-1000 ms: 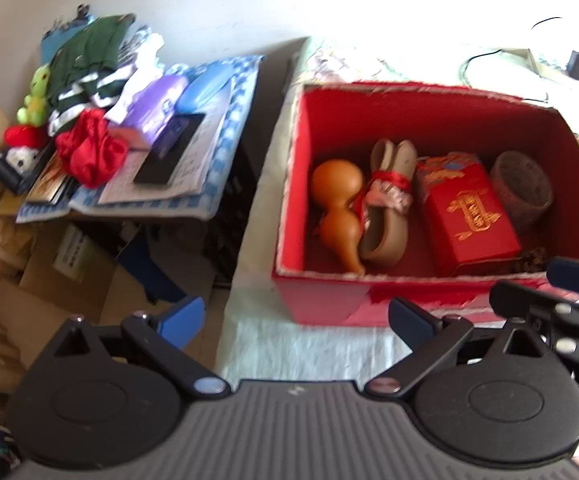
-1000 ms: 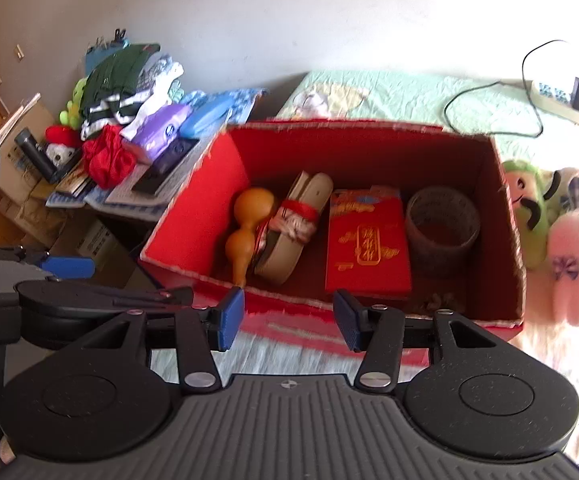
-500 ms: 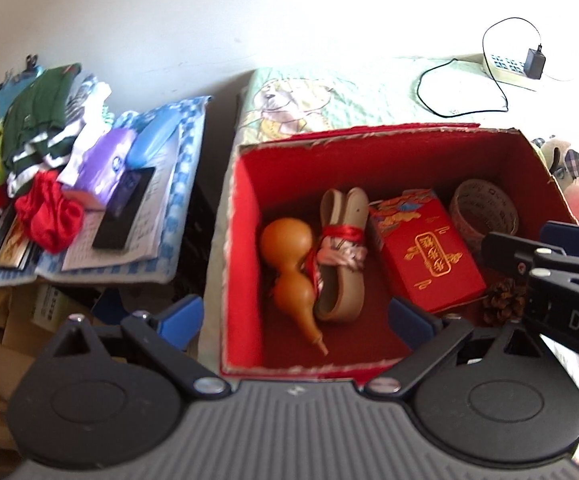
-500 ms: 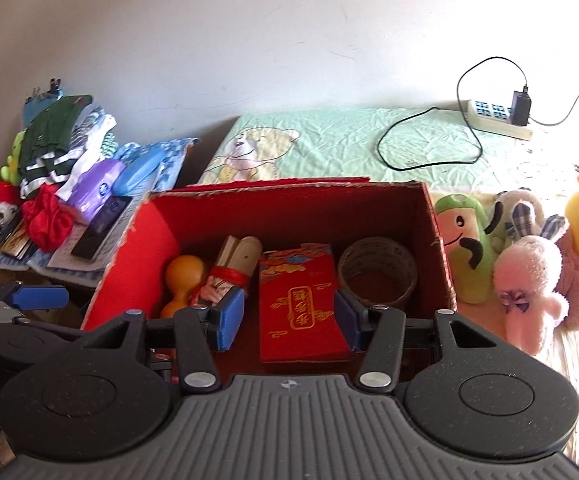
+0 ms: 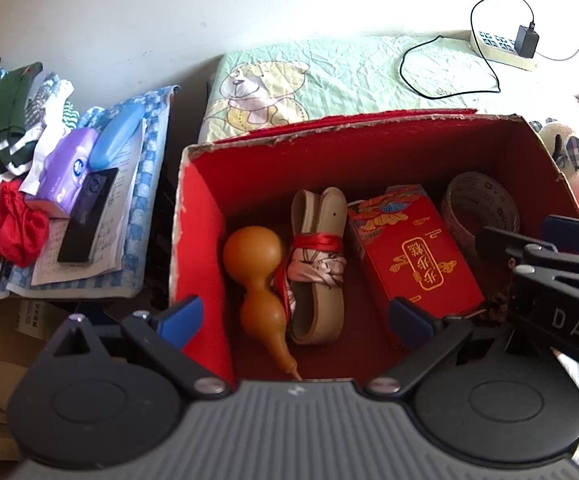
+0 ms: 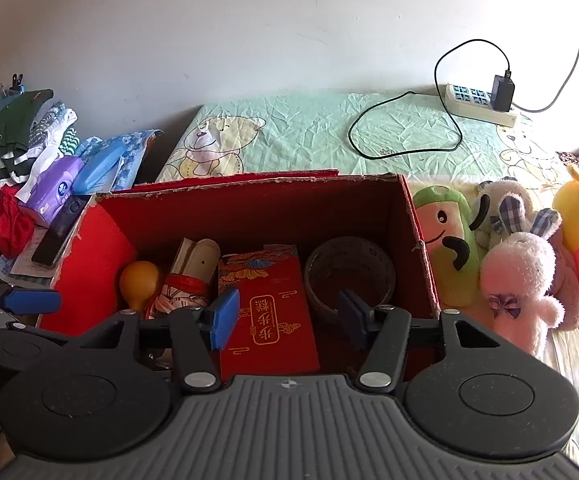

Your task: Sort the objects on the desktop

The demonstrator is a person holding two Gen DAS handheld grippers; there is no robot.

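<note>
Red box holds gourd, red packet, tape roll — left gripper and right gripper both spread, empty, above it.

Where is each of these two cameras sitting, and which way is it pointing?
Left wrist: on the left gripper, looking down into the red box at the gourd; own open fingers show, right gripper intrudes at right.
Right wrist: on the right gripper, looking across the box toward the wall and plush toys; own open fingers show, the left gripper's blue fingertip at left.
Shared: red packet, tape roll, power strip.
</note>
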